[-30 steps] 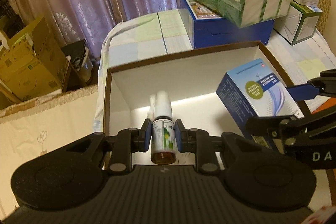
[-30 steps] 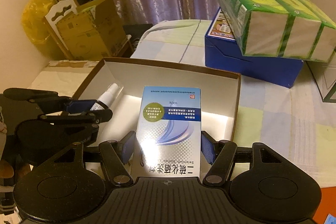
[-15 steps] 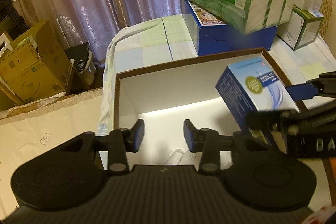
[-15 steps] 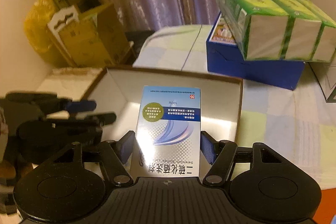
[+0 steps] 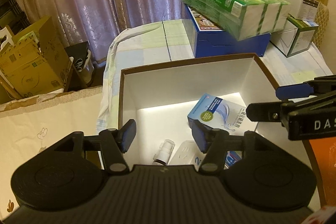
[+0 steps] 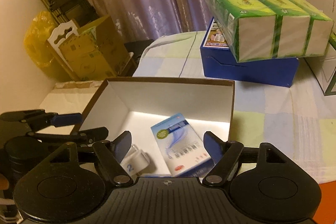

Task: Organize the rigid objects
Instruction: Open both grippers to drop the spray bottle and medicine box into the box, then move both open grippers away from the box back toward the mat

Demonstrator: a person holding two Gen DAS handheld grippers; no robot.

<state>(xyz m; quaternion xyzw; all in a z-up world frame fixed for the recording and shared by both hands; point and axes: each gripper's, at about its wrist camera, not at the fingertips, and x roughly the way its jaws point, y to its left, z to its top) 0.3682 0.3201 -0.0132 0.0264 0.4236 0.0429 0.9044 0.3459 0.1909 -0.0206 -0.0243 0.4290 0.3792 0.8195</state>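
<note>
Nearest, the left claw (image 5: 162,138) and the right claw (image 6: 168,145) both hang over the open brown-rimmed box (image 6: 168,80), their jaws having just been opening, nothing between either pair. Below them on the box's white floor lie the small spray bottle (image 5: 164,150) toward the near left and the blue medicine carton (image 6: 180,144) flat to its right, both released. Further off, green packs (image 6: 271,20) atop a blue box (image 6: 250,69) remain on the checked counter (image 6: 273,119); whether these need sorting cannot be told.

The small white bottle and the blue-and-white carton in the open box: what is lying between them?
A flat white pack lies between the bottle and the carton, seen in the left wrist view.
</note>
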